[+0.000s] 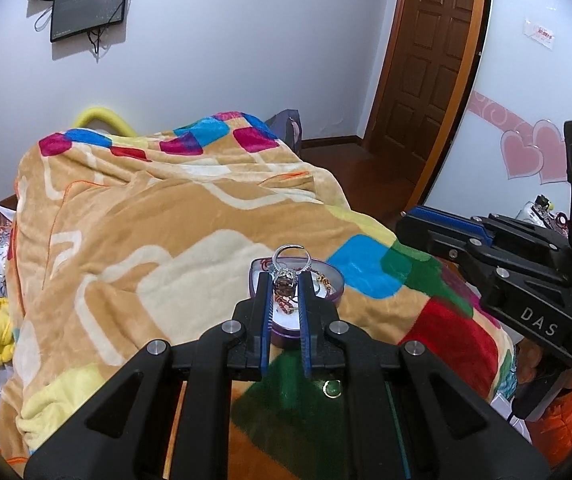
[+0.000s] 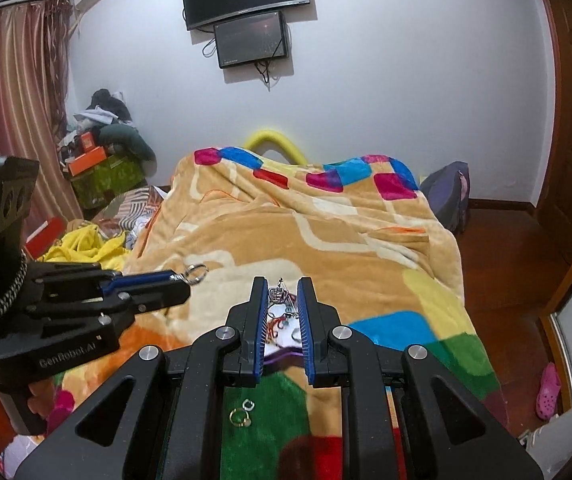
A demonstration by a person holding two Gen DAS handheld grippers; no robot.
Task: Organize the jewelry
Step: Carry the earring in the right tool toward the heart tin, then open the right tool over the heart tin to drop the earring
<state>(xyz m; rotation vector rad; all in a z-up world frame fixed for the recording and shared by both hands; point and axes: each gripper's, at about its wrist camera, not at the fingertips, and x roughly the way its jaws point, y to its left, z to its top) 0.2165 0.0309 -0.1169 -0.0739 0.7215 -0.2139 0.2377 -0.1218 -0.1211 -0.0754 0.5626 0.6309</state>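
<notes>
My left gripper (image 1: 285,280) is shut on a silver ring with a dark stone (image 1: 286,268) and holds it just above a purple heart-shaped jewelry box (image 1: 336,282) on the blanket. The same gripper (image 2: 178,278) and ring (image 2: 195,271) show at the left of the right wrist view. My right gripper (image 2: 282,294) is shut on a small silver crown-shaped piece (image 2: 277,294), above the box (image 2: 282,352) that holds several red and blue pieces. A loose ring (image 1: 332,389) lies on the green patch; two small rings (image 2: 242,416) lie there in the right wrist view.
The colourful plush blanket (image 1: 146,220) covers the bed. A yellow cloth (image 2: 86,246) and boxes (image 2: 94,164) sit at the left. A wooden door (image 1: 426,60) stands at the right, and a pink sandal (image 2: 548,390) lies on the floor.
</notes>
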